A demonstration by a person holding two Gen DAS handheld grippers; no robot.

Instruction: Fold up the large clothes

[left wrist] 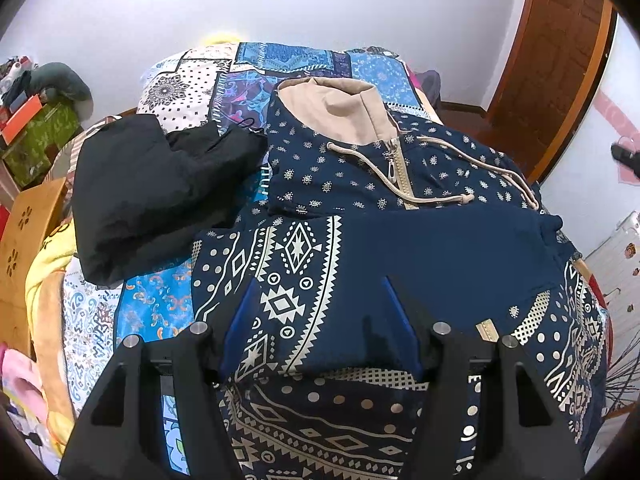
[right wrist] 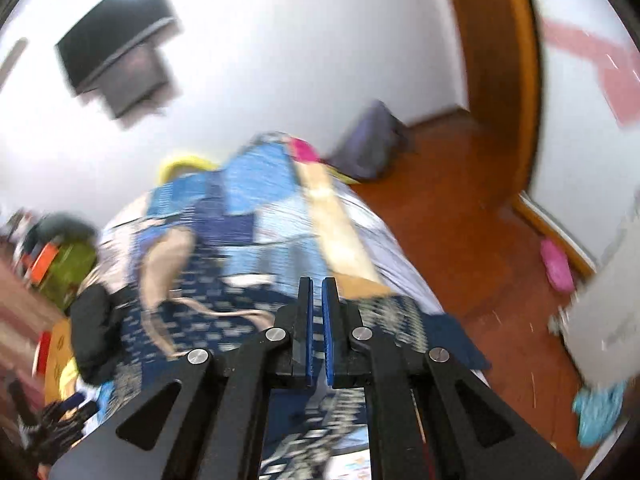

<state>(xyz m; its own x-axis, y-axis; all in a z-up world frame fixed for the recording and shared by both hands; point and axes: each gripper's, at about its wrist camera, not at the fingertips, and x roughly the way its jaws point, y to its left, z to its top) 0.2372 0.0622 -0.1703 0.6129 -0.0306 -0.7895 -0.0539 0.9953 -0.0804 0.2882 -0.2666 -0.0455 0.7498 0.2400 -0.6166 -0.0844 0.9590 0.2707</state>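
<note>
Patchwork bedspread (left wrist: pixel 192 84), wall screen (right wrist: pixel 116 40) (blurred), pink slipper (right wrist: pixel 557 265), wooden door (left wrist: pixel 560 40)

Even light, right view motion-blurred

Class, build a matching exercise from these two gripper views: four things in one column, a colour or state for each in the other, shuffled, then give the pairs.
Things:
1. hoodie
2. black garment
3. left gripper
4. right gripper

Colour or state:
A. jaws shut, nothing between them
B. navy with pale patterns, beige hood lining
C. jaws apart over patterned cloth
D. plain dark bundle beside the hoodie

Pairs: 1-B, 2-D, 3-C, 4-A
</note>
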